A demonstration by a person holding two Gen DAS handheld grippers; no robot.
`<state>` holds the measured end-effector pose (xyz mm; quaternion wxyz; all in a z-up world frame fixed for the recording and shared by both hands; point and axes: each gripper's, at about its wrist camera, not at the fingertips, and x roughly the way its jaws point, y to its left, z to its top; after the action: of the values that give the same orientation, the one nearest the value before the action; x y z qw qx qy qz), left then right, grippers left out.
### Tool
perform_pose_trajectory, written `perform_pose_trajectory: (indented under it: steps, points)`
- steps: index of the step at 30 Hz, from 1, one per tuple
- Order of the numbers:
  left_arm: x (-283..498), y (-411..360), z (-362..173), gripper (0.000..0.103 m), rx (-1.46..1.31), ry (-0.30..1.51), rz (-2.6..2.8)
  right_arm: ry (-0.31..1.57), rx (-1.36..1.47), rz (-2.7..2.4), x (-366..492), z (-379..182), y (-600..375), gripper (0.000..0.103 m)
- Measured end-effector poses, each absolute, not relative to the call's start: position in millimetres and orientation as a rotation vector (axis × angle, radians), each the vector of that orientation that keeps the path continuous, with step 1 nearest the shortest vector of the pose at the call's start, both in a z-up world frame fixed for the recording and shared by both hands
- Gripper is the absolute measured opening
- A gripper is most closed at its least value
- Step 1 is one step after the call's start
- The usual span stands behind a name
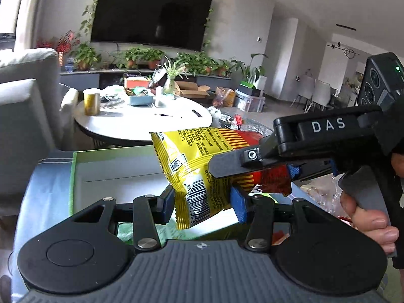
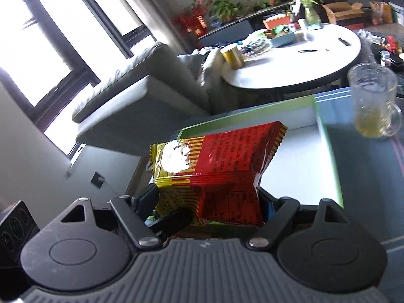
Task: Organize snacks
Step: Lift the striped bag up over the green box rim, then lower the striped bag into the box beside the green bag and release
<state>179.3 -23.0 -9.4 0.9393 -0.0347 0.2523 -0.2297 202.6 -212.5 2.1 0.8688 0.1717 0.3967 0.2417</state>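
Observation:
A yellow and red snack bag (image 1: 192,161) hangs in the air above a shallow white box with a green rim (image 1: 101,174). My left gripper (image 1: 204,204) is shut on the bag's yellow barcode end, a blue pad pressing on each side. My right gripper (image 1: 255,174) reaches in from the right and clamps the red end. In the right wrist view the snack bag (image 2: 222,156) fills the gap between the right gripper's (image 2: 209,204) fingers and looks pinched there, with the box (image 2: 303,126) below it.
A glass mug with yellowish liquid (image 2: 373,103) stands just right of the box on a blue-grey cloth. A hand (image 1: 366,217) grips the right gripper's handle. Beyond are a round white table (image 1: 141,123) with clutter and a grey sofa (image 1: 25,116) at left.

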Motion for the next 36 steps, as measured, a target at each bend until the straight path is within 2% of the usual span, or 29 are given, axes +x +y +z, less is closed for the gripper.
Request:
perform_pose_trajectory:
  steps: [20,24,36]
  points:
    - [229,-32,-56,0.046,-0.036,0.636,-0.42,0.942,0.35,0.446,252,-41,-226,0.084]
    - [225,-29,-59,0.046,-0.014,0.631,-0.391,0.904,0.258,0.385,246,-31,-231,0.091]
    - [191,-8,-38,0.066,-0.062,0.554,-0.369,0.883,0.293,0.391,225,-18,-233,0.094]
